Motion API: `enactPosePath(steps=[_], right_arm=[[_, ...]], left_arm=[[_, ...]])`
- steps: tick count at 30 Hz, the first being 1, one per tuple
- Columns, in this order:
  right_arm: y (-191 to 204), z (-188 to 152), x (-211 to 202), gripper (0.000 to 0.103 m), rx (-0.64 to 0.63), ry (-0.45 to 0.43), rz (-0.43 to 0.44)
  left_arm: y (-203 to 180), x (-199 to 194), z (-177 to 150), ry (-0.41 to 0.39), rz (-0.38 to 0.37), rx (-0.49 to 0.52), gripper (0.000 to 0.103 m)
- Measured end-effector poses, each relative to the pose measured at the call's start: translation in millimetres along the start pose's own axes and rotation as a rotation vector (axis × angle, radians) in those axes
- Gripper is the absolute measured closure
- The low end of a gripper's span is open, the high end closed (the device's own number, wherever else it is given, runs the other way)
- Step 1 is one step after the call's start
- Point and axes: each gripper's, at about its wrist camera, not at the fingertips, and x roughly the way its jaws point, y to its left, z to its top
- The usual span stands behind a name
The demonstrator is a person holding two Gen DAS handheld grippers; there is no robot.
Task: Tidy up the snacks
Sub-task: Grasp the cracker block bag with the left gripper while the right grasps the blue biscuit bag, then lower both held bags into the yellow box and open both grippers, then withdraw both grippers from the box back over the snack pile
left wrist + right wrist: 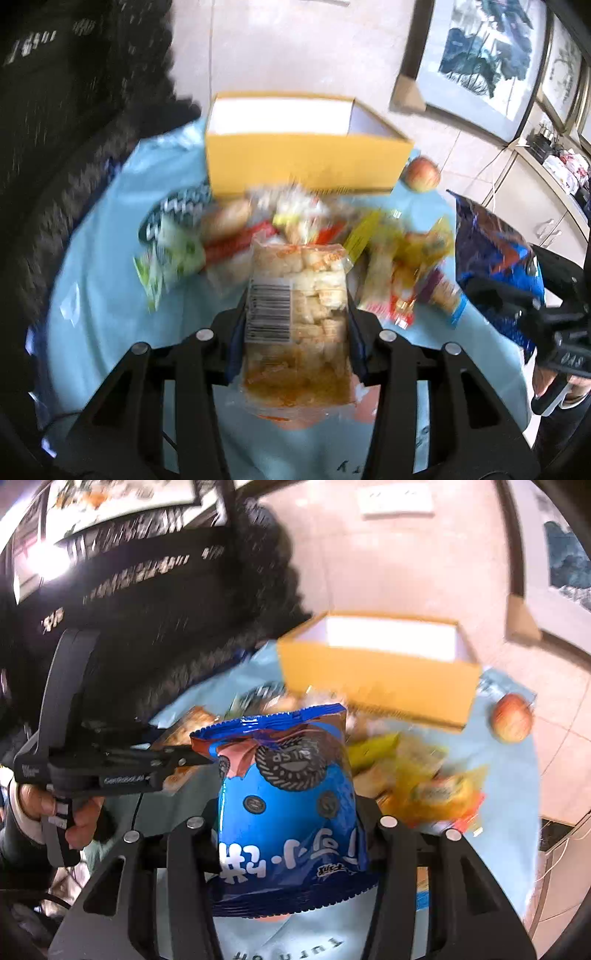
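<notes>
- Snacks (295, 229) heaped mid-table on pale blue cloth (92, 295), just in front of open yellow box (306, 162) at far edge; none visible inside box.
- Left gripper (295, 325) clamped on clear pack of puffed crackers (299, 317), lifted above heap.
- Right gripper (291, 834) clamped on blue cookie bag (291, 805), likewise raised; pads pinching lower half, top half free and floppy.
- Apple (423, 173) beside box's right corner, close to table edge.
- Risk: both packs slick and air-filled, so likely to slip or swing out of jaws on a fast carry.
- Risk: both grippers heading for same box opening could clash, since already close side by side.
- Risk: low pass over heap could drag loose packets toward table edge; a knock to box's near wall could push it off far edge, or nudge apple into rolling off.
- Open room: clear air above box, bare cloth on near side; left flank crowded by dark fuzzy sleeve (74, 147), so approach best from above and front.
</notes>
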Motion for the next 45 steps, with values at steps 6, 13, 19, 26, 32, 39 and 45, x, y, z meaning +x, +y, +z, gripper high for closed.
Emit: enactPosePath(steps=[6, 13, 19, 26, 32, 39, 45], right_arm=[[-25, 52, -13, 0.053, 0.019, -0.080, -0.087], [-63, 93, 15, 0.053, 0.065, -0.156, -0.207], [-97, 115, 83, 0.053, 0.133, -0.170, -0.290], [-116, 133, 152, 0.053, 0.148, -0.159, -0.351], [-99, 139, 185, 0.037, 0.016, -0.114, -0.477], [-106, 121, 133, 0.034, 0.127, -0.150, -0.407], [-103, 82, 85, 0.034, 0.212, -0.142, -0.352]], left_arm=[[-23, -9, 70, -0.067, 0.053, 0.039, 0.058], [-12, 37, 134, -0.063, 0.051, -0.025, 0.058], [8, 92, 175, -0.066, 0.050, -0.089, 0.058], [23, 144, 210, -0.066, 0.058, -0.109, 0.058], [36, 170, 211, -0.084, 0.101, -0.239, 0.009], [33, 135, 193, -0.060, 0.099, -0.199, 0.009], [29, 90, 158, -0.069, 0.134, -0.149, 0.008]])
